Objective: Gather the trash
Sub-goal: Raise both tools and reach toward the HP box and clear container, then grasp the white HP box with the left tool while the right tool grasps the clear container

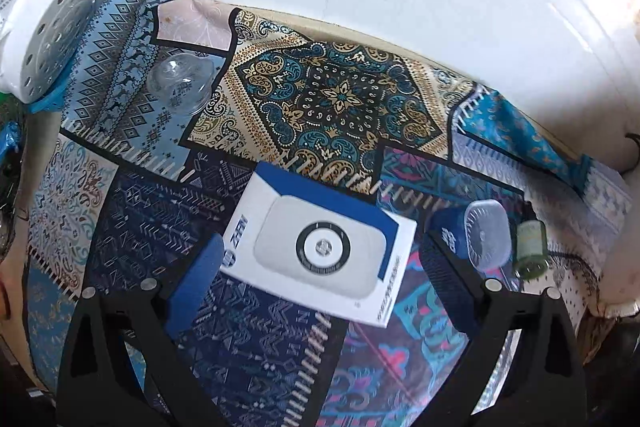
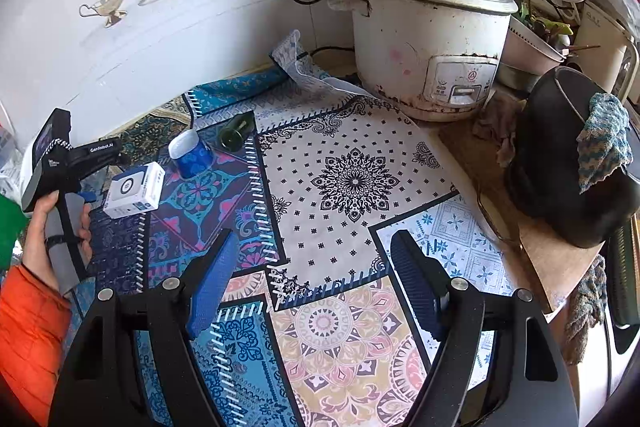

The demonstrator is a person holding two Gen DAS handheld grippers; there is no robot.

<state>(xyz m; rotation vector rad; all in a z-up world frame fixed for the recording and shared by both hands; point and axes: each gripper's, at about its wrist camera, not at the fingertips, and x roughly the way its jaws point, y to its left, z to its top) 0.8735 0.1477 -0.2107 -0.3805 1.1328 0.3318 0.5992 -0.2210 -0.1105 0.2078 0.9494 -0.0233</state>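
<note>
Box (image 1: 320, 247) of white and blue card lies flat on the counter (image 2: 352, 183) between the spread jaws of the left gripper (image 1: 324, 267), long axis slanting far-left to near-right. Right of it a toppled blue cup (image 1: 476, 235) and, probably, a small green bottle (image 1: 530, 245). The right gripper (image 2: 312, 283), also spread and empty, hangs well apart, so the left is nearer.

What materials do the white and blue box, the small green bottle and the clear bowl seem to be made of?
White and blue box: printed cardboard, probably; smooth, slightly glossy faces with sharp folded edges.
Small green bottle: likely glass; dark, see-through green with bright glints.
Clear bowl: glass or clear plastic, I cannot tell which; the cloth pattern shows through it.
</note>
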